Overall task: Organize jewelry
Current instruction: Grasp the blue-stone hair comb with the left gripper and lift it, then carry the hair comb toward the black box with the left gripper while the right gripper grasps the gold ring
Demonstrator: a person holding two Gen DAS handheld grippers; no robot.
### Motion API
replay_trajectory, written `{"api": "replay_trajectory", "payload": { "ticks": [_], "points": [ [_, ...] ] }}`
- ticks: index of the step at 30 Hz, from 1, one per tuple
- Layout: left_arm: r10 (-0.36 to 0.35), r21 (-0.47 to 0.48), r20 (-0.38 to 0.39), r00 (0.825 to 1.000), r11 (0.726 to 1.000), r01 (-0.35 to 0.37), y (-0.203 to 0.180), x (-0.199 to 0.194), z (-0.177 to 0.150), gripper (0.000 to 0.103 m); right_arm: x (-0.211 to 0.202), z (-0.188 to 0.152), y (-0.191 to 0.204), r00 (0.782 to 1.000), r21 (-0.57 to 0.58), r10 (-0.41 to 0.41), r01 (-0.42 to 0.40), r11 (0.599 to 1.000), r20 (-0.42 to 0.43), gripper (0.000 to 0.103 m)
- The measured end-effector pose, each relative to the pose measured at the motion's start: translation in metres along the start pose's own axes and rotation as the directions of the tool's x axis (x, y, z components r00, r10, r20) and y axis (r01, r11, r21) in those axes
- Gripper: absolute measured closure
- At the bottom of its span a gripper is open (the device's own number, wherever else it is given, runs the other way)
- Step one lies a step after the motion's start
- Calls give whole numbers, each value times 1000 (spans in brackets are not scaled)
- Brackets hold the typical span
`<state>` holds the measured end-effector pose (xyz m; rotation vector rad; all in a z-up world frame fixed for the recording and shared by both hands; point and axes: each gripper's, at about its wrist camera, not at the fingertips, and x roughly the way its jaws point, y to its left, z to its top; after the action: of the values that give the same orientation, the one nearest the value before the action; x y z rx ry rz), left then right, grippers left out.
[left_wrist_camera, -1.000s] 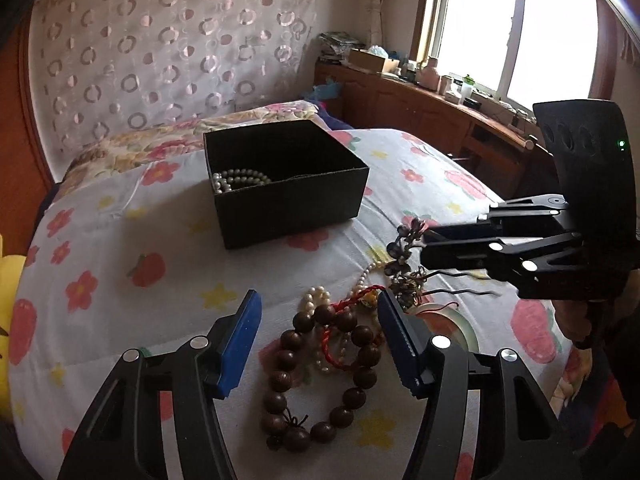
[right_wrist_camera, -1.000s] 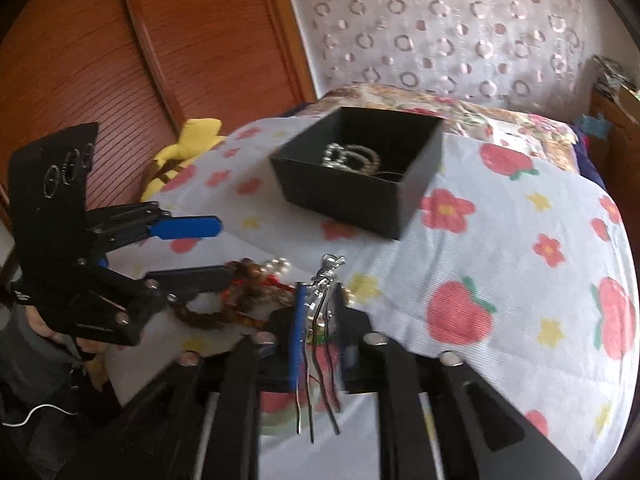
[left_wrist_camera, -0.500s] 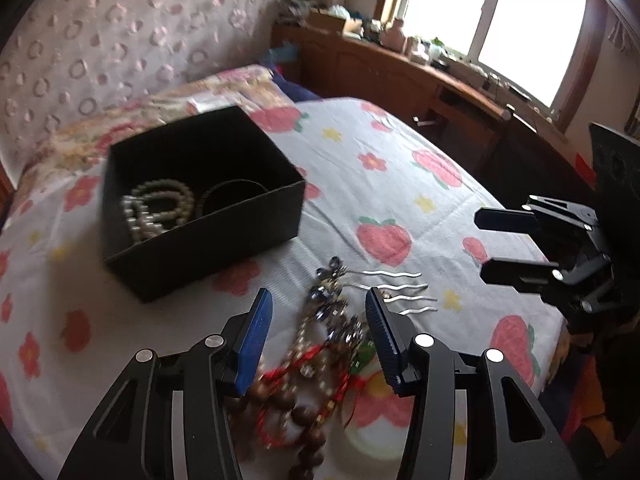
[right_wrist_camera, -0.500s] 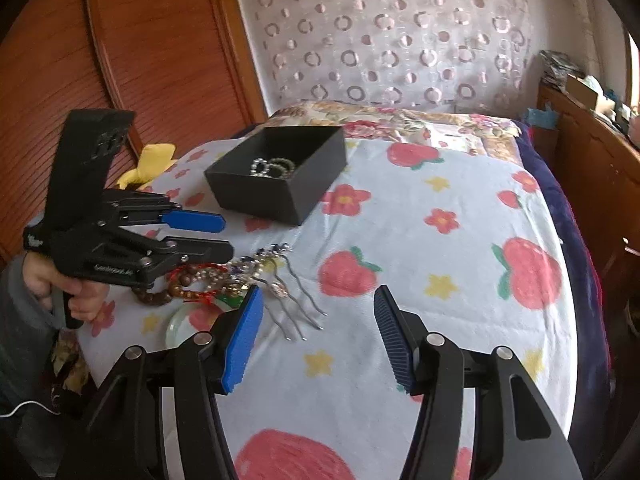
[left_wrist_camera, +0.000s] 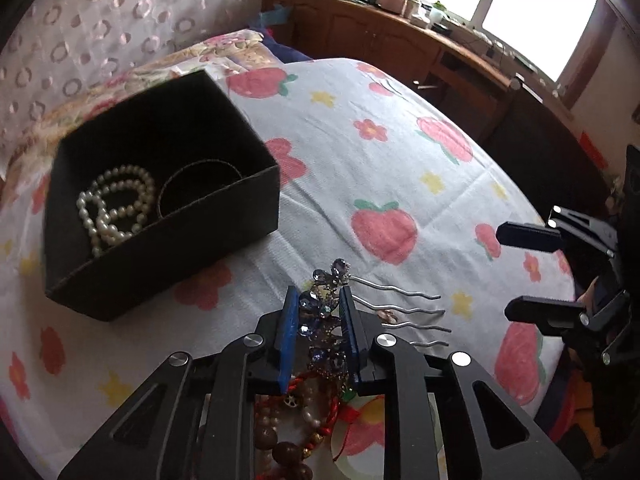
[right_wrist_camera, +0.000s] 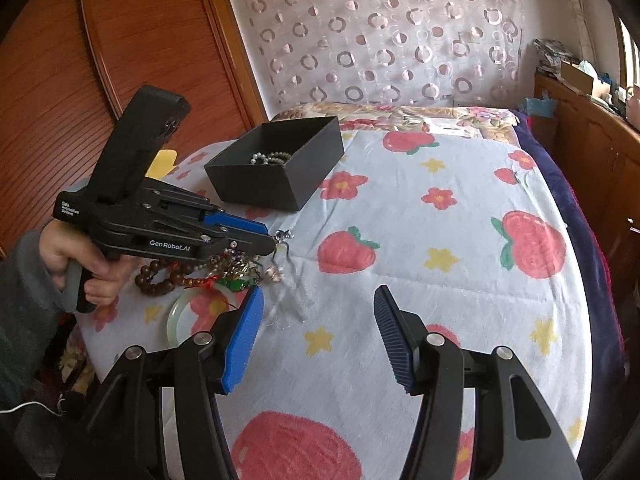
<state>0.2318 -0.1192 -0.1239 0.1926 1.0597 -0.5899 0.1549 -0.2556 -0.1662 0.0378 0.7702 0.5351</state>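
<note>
Two jaws of the left gripper [left_wrist_camera: 319, 322] are now closing on the jewelled hair comb [left_wrist_camera: 326, 312] just right of the black box [left_wrist_camera: 160, 216], handed off by the right gripper [right_wrist_camera: 318, 336], now empty and unclenched; boxing comes next.

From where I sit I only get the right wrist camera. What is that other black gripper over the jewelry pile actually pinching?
Observer: The left gripper has the blue crystal head of a hairpin between its blue pads, and its jaws are closing on it.
Visitor: Which way do the pin's legs point?
Observer: Its wavy metal prongs lie on the bedsheet and point toward the right gripper.
Visitor: And inside the black box?
Observer: In the black box, a thin dark hoop lies beside the pearl strand.
</note>
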Motion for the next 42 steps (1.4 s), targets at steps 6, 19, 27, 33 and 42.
{"api": "replay_trajectory", "payload": {
  "ticks": [6,19,27,33,42],
  "points": [
    [132,120,78,988,983,-141,-21,-35,6,84,3,-4,3,1000,-2,-3,3,1000,-5,43],
    [393,289,214,894,849,-442,-36,-98,14,84,7,0,21,1000,-30,25,-25,999,2,43],
    [479,279,274,834,791,-545,-30,-116,16,84,19,-1,26,999,-40,32,-32,999,-15,43],
    [566,391,250,786,683,-617,-36,-91,7,84,25,-2,31,999,-63,21,-23,998,-28,43],
    [605,408,289,742,623,-667,-41,-106,-1,84,18,5,36,999,-79,41,-41,996,-7,43]
  ]
}}
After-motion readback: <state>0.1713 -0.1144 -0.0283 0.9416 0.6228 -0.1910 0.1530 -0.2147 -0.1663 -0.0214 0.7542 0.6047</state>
